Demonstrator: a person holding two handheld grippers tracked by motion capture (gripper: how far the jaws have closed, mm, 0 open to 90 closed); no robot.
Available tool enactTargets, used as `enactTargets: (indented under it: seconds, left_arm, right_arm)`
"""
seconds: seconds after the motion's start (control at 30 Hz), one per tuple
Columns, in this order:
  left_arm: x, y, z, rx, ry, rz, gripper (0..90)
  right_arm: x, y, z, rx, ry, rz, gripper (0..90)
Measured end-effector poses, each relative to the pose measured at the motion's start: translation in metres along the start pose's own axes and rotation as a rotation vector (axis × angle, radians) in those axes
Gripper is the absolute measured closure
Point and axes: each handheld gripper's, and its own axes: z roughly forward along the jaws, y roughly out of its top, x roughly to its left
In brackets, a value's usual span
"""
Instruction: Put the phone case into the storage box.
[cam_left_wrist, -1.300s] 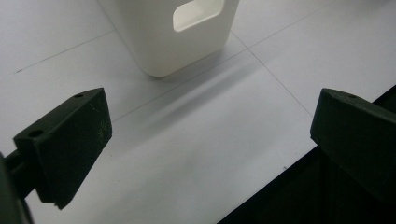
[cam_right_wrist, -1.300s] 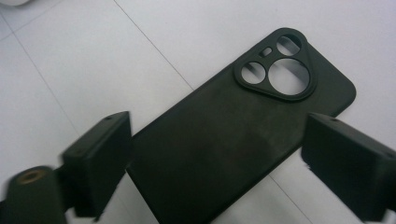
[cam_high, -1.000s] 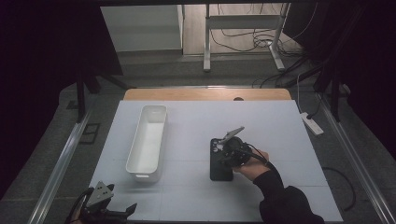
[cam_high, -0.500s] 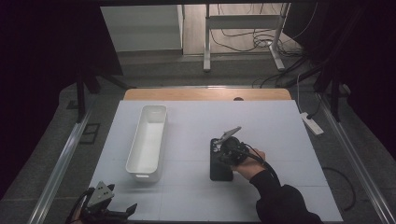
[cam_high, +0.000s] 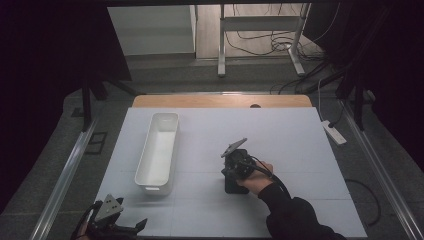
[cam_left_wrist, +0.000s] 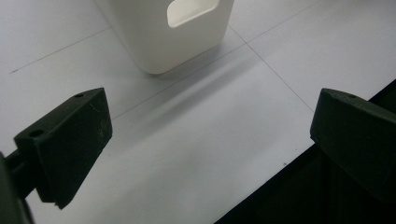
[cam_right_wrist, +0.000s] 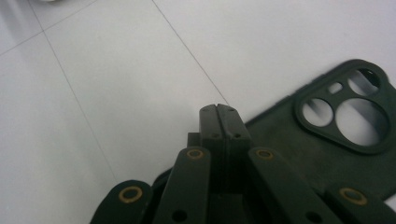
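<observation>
Black jaws of the right hand-held gripper (cam_right_wrist: 218, 109) have just closed together, empty, above a phone case (cam_right_wrist: 327, 140).

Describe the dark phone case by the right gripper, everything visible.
The phone case is dark green-black and looks like matte soft rubber or silicone. A raised camera surround near one end has one large round cutout, two smaller round ones and a small slot, with the white table showing through. It lies flat on the table, right of the white bin. The right gripper, jaws together, sits over its edge; whether a lip is pinched cannot be told.
</observation>
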Motion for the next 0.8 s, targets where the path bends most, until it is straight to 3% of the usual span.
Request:
enactTargets:
  seconds: [0.8]
  left_arm:
    - [-0.001,0.0,0.0,0.003,-0.008,0.013,0.0]
  right_arm:
    - [0.015,-0.006,0.023,0.064,0.018,-0.039,89.8]
